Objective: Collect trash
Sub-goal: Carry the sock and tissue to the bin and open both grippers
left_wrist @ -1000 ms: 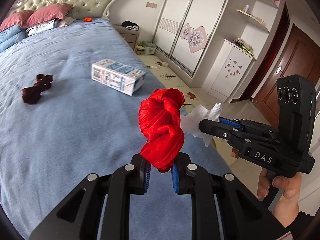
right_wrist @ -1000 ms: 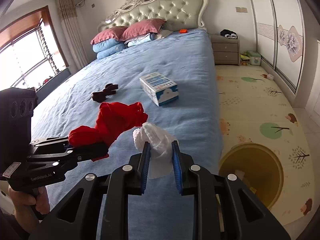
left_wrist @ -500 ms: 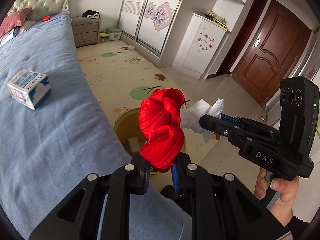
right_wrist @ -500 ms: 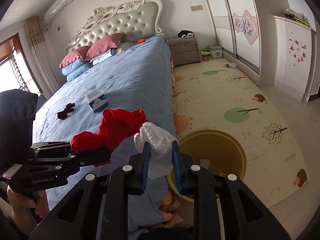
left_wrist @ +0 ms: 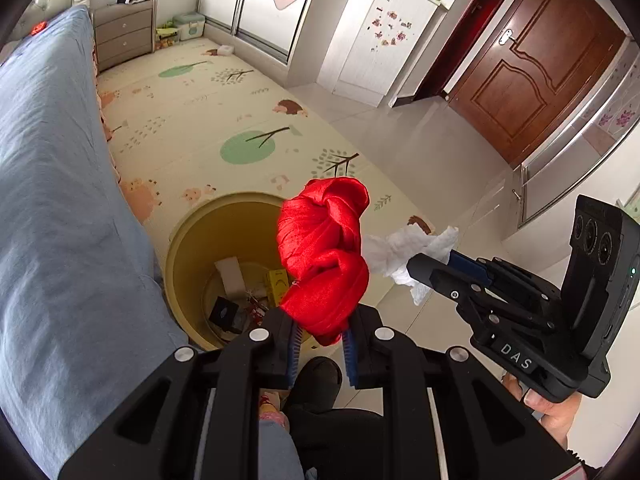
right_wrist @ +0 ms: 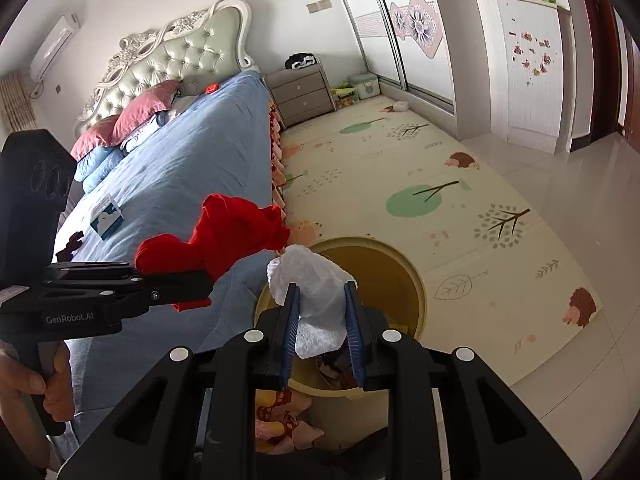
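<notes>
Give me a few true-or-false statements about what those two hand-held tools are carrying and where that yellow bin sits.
1. The left gripper holds a red cloth. True.
2. The right gripper is empty. False: its fingers clamp a white tissue.
3. The yellow bin is empty. False: several items lie inside.
4. The bin stands on the floor beside the bed. True.
5. A carton lies on the bed. True.
</notes>
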`<action>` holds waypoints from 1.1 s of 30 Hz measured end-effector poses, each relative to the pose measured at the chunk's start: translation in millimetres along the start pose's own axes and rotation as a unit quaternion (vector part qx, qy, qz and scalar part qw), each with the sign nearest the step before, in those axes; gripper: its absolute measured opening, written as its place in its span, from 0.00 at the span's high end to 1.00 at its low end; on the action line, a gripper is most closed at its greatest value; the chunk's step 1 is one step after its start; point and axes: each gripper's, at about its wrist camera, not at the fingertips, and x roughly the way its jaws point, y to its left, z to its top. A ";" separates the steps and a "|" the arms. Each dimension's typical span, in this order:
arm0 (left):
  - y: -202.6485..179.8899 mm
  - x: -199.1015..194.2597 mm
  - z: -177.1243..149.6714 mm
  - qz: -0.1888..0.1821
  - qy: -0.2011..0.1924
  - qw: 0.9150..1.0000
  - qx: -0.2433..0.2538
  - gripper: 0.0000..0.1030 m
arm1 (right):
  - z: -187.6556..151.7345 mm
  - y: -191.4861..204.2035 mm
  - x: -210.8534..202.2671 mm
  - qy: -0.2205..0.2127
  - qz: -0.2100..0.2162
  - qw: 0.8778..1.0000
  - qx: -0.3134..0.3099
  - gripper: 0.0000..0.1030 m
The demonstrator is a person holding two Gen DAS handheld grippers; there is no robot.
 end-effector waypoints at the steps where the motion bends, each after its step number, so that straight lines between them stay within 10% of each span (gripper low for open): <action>1: 2.0 5.8 4.3 0.002 0.005 1.000 -0.001 0.83 | -0.7 -3.7 4.1 0.003 -0.001 1.000 0.004 0.78; 29: 38.0 76.9 50.4 -0.003 0.071 0.997 -0.026 0.81 | 11.2 -4.4 112.1 0.085 -0.009 0.996 -0.006 0.74; 30: 39.9 78.0 50.8 -0.004 0.071 0.997 -0.030 0.77 | 10.9 -5.2 115.1 0.089 -0.009 0.996 -0.002 0.69; 33: 51.5 82.1 52.0 0.016 0.076 0.995 -0.060 0.11 | 7.8 -9.5 120.1 0.097 -0.006 0.995 0.011 0.49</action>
